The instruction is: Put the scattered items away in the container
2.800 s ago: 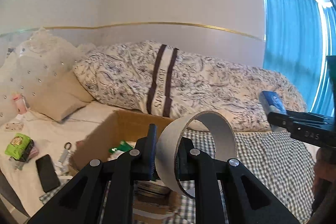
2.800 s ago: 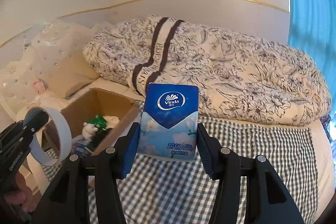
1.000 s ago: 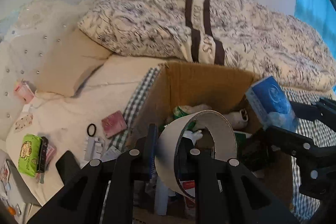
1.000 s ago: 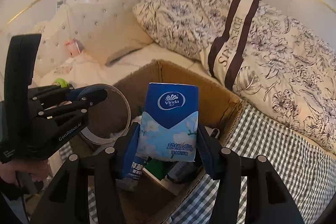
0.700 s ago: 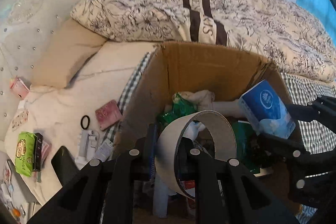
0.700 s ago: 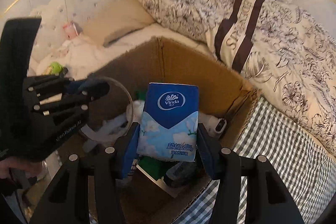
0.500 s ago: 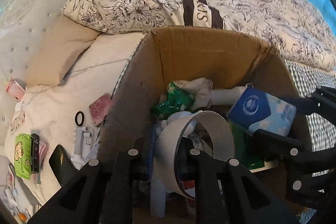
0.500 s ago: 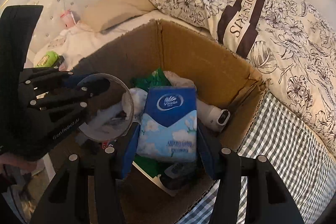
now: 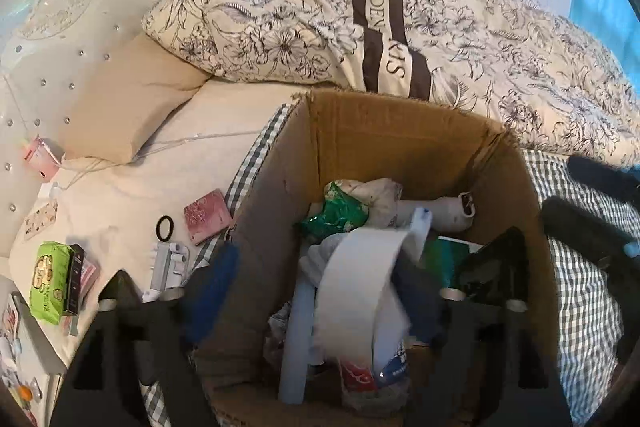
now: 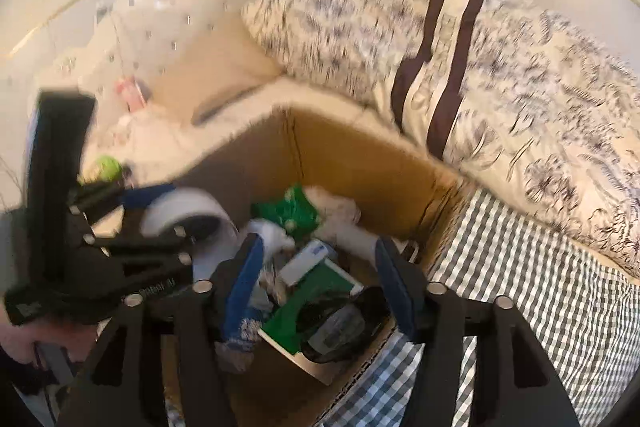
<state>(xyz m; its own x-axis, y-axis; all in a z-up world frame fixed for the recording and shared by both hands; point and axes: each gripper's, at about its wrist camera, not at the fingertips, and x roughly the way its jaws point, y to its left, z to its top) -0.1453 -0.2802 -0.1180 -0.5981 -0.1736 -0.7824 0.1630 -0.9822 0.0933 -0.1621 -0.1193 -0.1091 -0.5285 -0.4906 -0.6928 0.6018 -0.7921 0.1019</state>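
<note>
An open cardboard box (image 9: 384, 135) stands on the bed, filled with several items; it also shows in the right wrist view (image 10: 352, 163). My left gripper (image 9: 316, 291) is open over the box. The white tape roll (image 9: 356, 287) is blurred between its spread fingers, free of them. In the right wrist view the roll (image 10: 188, 215) sits by the left gripper. My right gripper (image 10: 320, 283) is open and empty above the box. The blue tissue pack (image 10: 240, 331) lies in the box by its left finger.
Scattered on the white sheet left of the box: a pink wallet (image 9: 208, 215), a black hair ring (image 9: 165, 227), a white clip (image 9: 168, 265), a green pack (image 9: 48, 281). A floral duvet (image 9: 400, 27) lies behind. A checked blanket (image 10: 520, 291) is to the right.
Both grippers came down over the box and opened. The right one let the tissue pack go into the box. The left one released the tape roll, which is dropping.
</note>
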